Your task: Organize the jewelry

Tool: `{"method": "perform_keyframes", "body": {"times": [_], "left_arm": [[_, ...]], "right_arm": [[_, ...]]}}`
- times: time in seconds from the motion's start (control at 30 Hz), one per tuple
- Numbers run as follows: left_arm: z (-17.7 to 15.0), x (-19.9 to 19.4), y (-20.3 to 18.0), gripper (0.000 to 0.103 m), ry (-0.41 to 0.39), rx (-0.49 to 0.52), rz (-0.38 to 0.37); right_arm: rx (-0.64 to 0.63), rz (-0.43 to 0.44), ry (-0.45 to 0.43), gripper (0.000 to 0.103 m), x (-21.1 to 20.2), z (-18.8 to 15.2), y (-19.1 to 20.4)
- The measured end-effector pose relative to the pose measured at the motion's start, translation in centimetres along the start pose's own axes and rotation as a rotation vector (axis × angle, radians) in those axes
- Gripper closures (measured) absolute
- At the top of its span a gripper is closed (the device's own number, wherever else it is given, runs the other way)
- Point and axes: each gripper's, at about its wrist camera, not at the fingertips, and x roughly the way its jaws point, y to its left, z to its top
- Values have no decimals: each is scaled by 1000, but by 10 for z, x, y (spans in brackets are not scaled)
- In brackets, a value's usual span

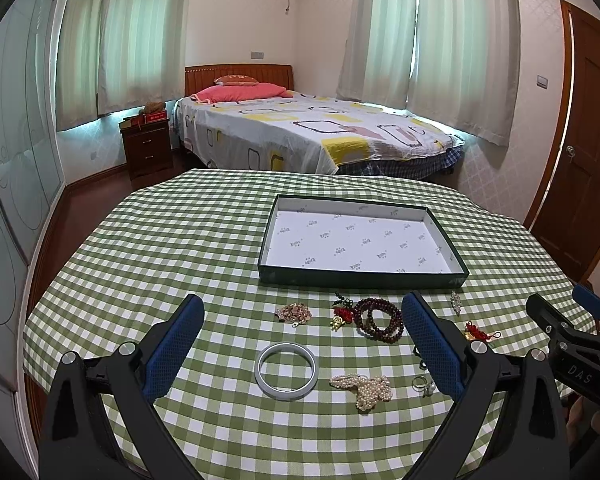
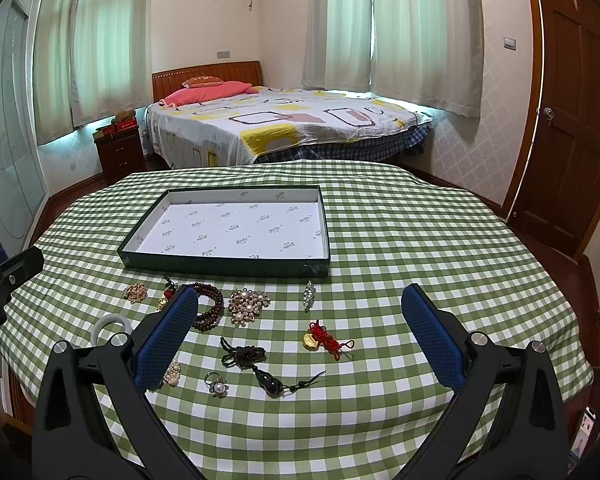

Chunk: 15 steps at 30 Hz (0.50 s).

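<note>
An empty dark green box [image 1: 362, 279] [image 2: 224, 267] with a white printed lining stands on the checked table. In front of it lie loose jewelry pieces. The left wrist view shows a white bangle [image 1: 286, 371], a pearl strand [image 1: 365, 389], a dark wooden bead bracelet [image 1: 380, 319] and a small gold cluster [image 1: 293, 314]. The right wrist view shows a pearl brooch [image 2: 247, 305], a red-knot gold charm [image 2: 325, 339], a dark cord pendant [image 2: 256, 366], a pearl ring [image 2: 217, 386] and a crystal piece [image 2: 309, 295]. My left gripper [image 1: 302, 344] and right gripper [image 2: 300, 336] are open and empty above them.
The green-checked tablecloth [image 1: 204, 240] covers a round table whose edge falls away on all sides. A bed [image 1: 308, 128] and a nightstand [image 1: 146, 148] stand beyond it. A wooden door [image 2: 572, 120] is at the right. The right gripper [image 1: 572, 344] shows in the left wrist view.
</note>
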Motion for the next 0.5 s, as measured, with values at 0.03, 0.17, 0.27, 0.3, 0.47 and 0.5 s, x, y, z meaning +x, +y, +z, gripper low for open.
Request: {"method": "perform_keyframes", "body": {"times": [0.03,0.17,0.27,0.3,0.47,0.5], "left_arm": [[0,0,0,7,0,0,0],[0,0,0,7,0,0,-1],[-2,0,0,7,3,1,-2],[-2,1,0,7,3,0,-2],[-3,1,0,7,6,0,-2],[-4,1,0,7,7,0,-2]], "right_arm": [[0,0,0,4,0,0,0],[-1,1,0,4,0,0,0],[0,0,0,4,0,0,0],[1,0,1,4,0,0,0],[0,1,0,4,0,0,0],[0,1,1,4,0,0,0]]}}
